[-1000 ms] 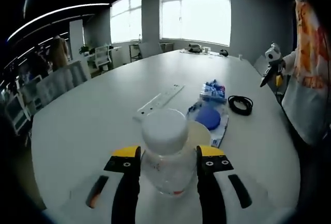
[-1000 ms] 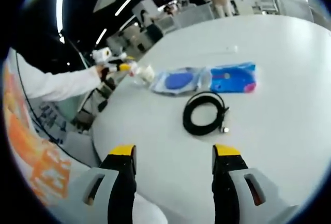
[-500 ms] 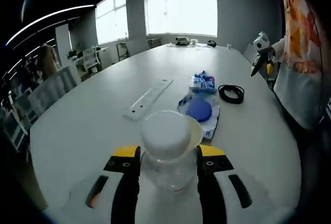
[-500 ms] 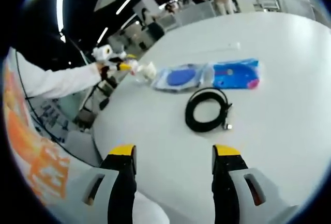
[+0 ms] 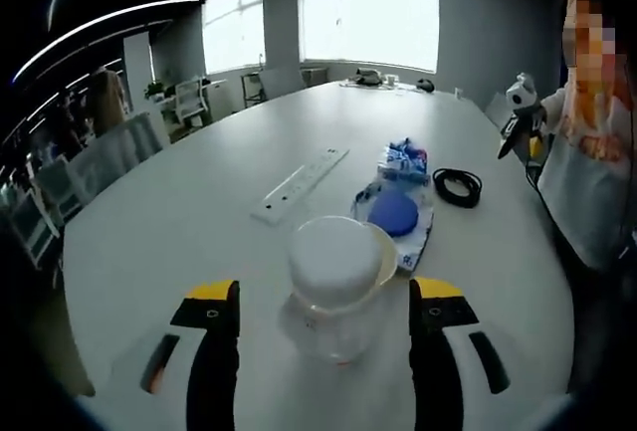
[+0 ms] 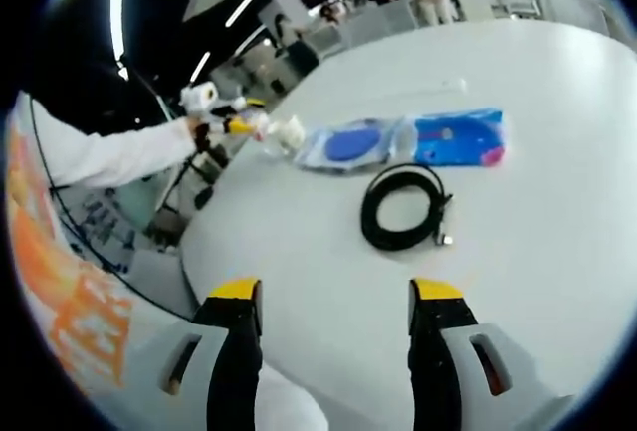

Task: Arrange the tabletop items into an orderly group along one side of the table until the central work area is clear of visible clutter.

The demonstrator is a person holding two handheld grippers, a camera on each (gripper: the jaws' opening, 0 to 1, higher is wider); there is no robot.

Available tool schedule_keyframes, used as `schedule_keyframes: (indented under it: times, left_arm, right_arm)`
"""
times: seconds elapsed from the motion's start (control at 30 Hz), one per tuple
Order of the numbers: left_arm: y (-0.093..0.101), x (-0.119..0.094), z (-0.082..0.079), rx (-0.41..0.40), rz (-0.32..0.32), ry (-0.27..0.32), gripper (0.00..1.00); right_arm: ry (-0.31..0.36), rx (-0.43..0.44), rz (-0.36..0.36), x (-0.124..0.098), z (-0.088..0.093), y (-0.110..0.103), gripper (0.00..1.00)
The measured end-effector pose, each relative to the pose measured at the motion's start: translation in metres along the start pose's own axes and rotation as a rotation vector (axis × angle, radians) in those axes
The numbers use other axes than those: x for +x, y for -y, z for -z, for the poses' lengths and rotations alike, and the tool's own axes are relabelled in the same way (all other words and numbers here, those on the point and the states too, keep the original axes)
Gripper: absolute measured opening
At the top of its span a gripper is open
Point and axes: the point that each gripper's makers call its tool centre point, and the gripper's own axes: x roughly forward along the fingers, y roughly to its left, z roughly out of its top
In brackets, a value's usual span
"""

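A clear jar with a white lid [image 5: 333, 287] stands on the white table [image 5: 169, 222] between the jaws of my left gripper [image 5: 325, 292]. The jaws are open, with a gap on each side of the jar. Behind the jar lie a clear bag with a blue disc [image 5: 395, 214], a blue packet [image 5: 406, 162], a coiled black cable [image 5: 459, 187] and a white power strip [image 5: 302, 182]. My right gripper [image 6: 334, 292] is open and holds nothing, just short of the cable [image 6: 403, 207]. Beyond it are the bag [image 6: 350, 144], the packet [image 6: 456, 139] and the jar [image 6: 284, 137].
A person in white and orange clothing [image 5: 587, 152] stands at the table's right edge, holding the right gripper [image 5: 520, 122]. Small items [image 5: 373, 77] sit at the table's far end by the windows. Chairs [image 5: 109, 157] line the left side.
My left gripper's jaws have spread apart and let go of the jar, which stays standing. The right gripper view has hardly shifted.
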Motion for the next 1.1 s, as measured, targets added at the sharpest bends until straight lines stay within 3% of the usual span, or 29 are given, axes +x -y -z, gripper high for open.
schedule_keyframes:
  times: [0.13, 0.2, 0.3, 0.67, 0.8, 0.93, 1.1]
  left_arm:
    - [-0.003, -0.006, 0.004, -0.038, -0.053, -0.008, 0.96]
    - [-0.002, -0.01, 0.006, -0.071, -0.086, -0.009, 1.0]
    - [0.003, -0.017, 0.003, -0.109, -0.104, 0.019, 1.0]
    - [0.037, -0.031, 0.008, -0.192, -0.185, 0.003, 0.99]
    - [0.059, -0.035, 0.012, -0.198, -0.192, -0.058, 1.0]
    - [0.082, -0.042, 0.001, -0.179, -0.198, -0.066, 1.0]
    - [0.103, -0.05, -0.015, -0.222, -0.223, -0.033, 1.0]
  right_arm:
    - [0.013, 0.004, 0.004, -0.002, -0.002, 0.001, 0.58]
    - [0.019, 0.004, 0.004, -0.002, -0.002, 0.002, 0.58]
    - [0.028, 0.003, 0.003, -0.003, -0.002, 0.002, 0.58]
    - [0.113, -0.003, 0.009, -0.015, -0.007, 0.006, 0.59]
    - [0.16, 0.021, 0.025, -0.025, -0.009, 0.013, 0.59]
    - [0.184, 0.026, 0.037, -0.034, -0.006, 0.02, 0.6]
    - [0.206, 0.038, 0.04, -0.043, -0.002, 0.025, 0.61]
